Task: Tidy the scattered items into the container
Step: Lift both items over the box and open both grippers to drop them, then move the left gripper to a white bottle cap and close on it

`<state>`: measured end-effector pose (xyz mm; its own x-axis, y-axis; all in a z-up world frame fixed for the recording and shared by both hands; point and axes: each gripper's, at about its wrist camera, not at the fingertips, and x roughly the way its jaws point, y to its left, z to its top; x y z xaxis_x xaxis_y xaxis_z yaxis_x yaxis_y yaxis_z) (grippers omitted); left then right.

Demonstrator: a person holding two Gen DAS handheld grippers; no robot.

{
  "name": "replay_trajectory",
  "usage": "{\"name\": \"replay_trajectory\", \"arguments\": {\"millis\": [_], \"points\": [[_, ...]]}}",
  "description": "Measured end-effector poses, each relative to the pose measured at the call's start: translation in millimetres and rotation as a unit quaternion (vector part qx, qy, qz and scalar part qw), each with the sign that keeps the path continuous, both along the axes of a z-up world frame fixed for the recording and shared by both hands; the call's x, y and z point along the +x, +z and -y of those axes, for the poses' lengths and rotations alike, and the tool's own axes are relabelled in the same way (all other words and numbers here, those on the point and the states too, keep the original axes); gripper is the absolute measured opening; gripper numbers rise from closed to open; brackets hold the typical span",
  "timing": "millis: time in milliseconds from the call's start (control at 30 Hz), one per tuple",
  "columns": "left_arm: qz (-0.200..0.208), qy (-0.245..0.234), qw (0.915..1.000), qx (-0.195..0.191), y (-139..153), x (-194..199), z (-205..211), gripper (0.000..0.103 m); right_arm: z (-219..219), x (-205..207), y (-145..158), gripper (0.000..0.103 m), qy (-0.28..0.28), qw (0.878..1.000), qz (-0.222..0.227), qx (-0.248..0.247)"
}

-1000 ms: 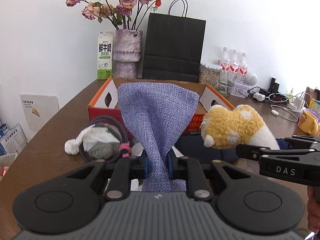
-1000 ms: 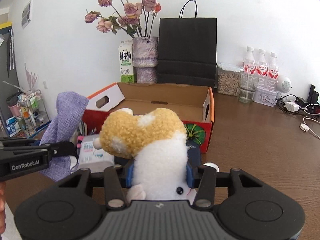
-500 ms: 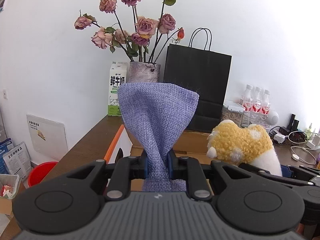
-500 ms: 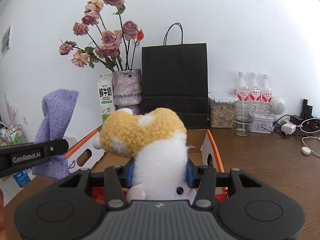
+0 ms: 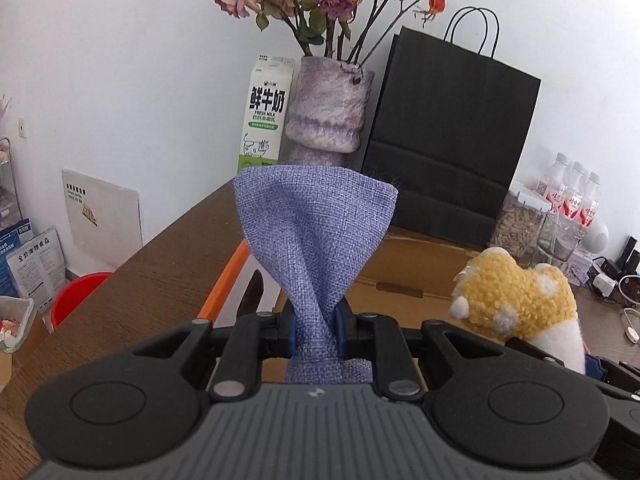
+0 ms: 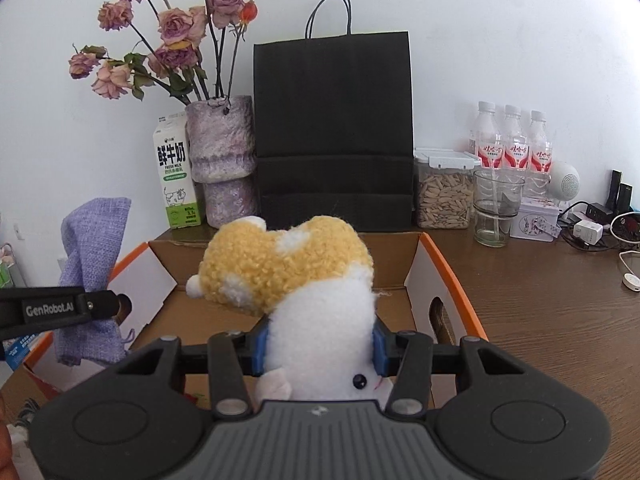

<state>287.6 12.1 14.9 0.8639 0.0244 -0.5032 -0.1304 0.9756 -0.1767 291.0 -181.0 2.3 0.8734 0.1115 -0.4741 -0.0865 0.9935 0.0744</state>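
Left wrist view: left tool [image 5: 314, 326] pinching purple burlap pouch [image 5: 316, 240] at its gathered neck, held above open cardboard box [image 5: 404, 272] on brown surface [image 5: 132, 292]. Plush toy [image 5: 516, 304] at right.

Right wrist view: right tool [image 6: 318, 350] clamped on plush toy's white body [image 6: 320, 320], over the box [image 6: 448, 280]. Pouch [image 6: 90, 264] at left.
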Motion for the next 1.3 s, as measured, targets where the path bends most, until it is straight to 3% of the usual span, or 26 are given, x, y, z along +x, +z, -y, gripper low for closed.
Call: {"name": "replay_trajectory", "arguments": {"millis": [267, 333, 367, 400, 433, 467, 500, 600, 1067, 1300], "points": [[-0.020, -0.019, 0.9994, 0.020, -11.5, 1.3, 9.0, 0.019, -2.6, -1.5, -2.7, 0.047, 0.004, 1.000, -0.007, -0.010], [-0.020, -0.015, 0.9994, 0.024, -12.2, 0.5, 9.1, 0.027, -2.2, -1.4, -4.1, 0.055, 0.005, 1.000, -0.011, -0.010], [-0.019, -0.011, 0.9994, 0.026, -12.4, -0.2, 8.7, 0.041, -1.4, -2.1, -5.1, 0.063, 0.005, 1.000, -0.011, -0.007], [-0.017, -0.006, 0.9995, 0.027, -12.1, -1.1, 7.9, 0.066, -0.6, -3.5, -5.7, 0.083, 0.005, 1.000, -0.009, -0.005], [-0.014, -0.001, 0.9995, 0.028, -11.2, -2.7, 7.3, 0.078, 0.0, -5.3, -5.6, 0.097, 0.006, 1.000, -0.005, -0.004], [-0.006, 0.002, 0.9996, 0.029, -9.4, -4.9, 5.9, 0.095, 0.9, -8.4, -4.5, 0.098, 0.009, 1.000, 0.002, -0.003], [0.003, 0.004, 0.9996, 0.029, -7.8, -7.6, 4.9, 0.103, 1.3, -11.1, -3.1, 0.098, 0.010, 1.000, 0.008, -0.004], [0.034, 0.020, 0.9989, 0.025, -3.9, -15.9, 3.1, 0.103, 2.7, -15.2, 0.1, 0.103, 0.006, 1.000, 0.015, -0.002], [0.067, -0.007, 0.9965, 0.050, 15.9, -27.3, 8.5, 0.103, 3.5, -24.9, 17.1, 0.103, 0.028, 0.999, 0.030, -0.025], [0.072, -0.005, 0.9962, 0.048, 14.3, -27.4, -5.3, 0.103, 6.2, -24.1, 13.1, 0.103, 0.050, 0.998, 0.007, -0.030]]}}
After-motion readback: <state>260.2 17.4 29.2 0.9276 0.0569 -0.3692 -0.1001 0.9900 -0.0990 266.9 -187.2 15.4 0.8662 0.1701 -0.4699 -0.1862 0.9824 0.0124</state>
